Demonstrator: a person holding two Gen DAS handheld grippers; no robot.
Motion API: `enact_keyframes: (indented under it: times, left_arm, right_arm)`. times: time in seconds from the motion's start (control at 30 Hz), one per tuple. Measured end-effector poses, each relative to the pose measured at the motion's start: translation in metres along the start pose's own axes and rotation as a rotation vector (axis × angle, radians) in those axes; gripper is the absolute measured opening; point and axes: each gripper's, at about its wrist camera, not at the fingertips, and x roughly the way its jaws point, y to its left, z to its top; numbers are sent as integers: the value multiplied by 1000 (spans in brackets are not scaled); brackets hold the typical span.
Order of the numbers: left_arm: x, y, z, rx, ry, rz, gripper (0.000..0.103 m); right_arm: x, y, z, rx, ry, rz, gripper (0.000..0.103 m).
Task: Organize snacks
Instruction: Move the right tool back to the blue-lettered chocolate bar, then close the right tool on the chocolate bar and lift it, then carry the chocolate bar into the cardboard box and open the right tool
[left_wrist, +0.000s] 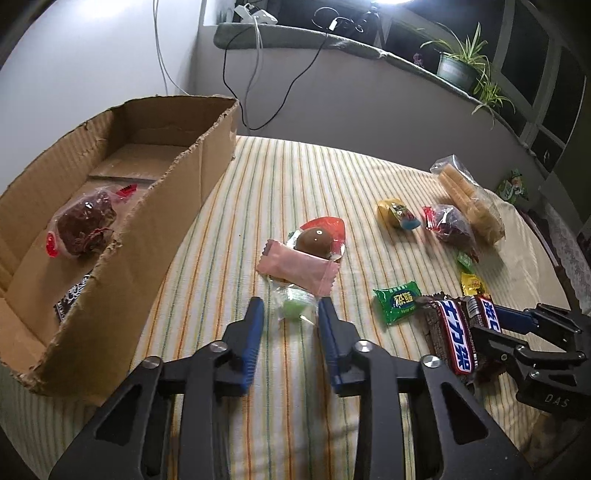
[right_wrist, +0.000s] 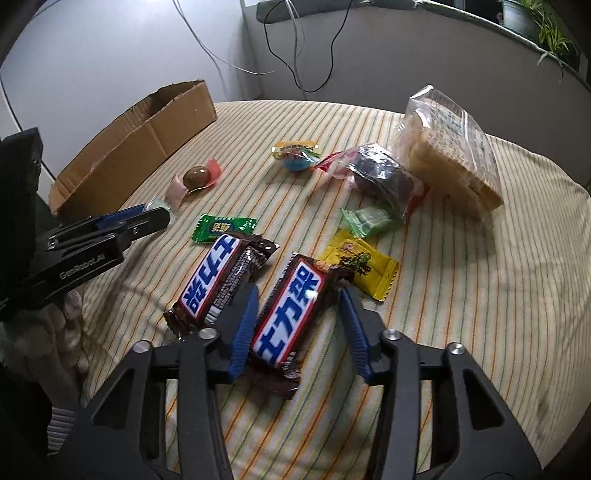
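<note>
My right gripper (right_wrist: 297, 295) carries fingers partly apart around the nearer Snickers bar (right_wrist: 291, 314), its white panel showing blue Chinese characters; I cannot tell if they press it. My left gripper (left_wrist: 290, 308), marked "GenRobot.AI", has fingers narrowly apart flanking a pale green candy (left_wrist: 297, 308) on the striped worktop (left_wrist: 229, 229).

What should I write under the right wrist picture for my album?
Right gripper straddling a chocolate bar on the striped cloth, other snacks scattered around.
</note>
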Motion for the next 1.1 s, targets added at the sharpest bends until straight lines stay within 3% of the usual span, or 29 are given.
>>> enact_keyframes:
  times: [0.03,0.2,0.7,1.1]
  left_arm:
    - [0,0,0,3,2,-4,22]
    - [1,0,0,4,2,-15,21]
    - [-15,-2,1,3,-42,-24,19]
    - [-50,7,10,-22,-121,-24,19]
  right_arm:
    - [0,2,0,-7,0,-3,40]
    - [0,4,-1,-17,4,-8,33]
    - [-18,-6,-4,16,-29,-12,32]
    - [-42,13,23,-43,-101,7,32]
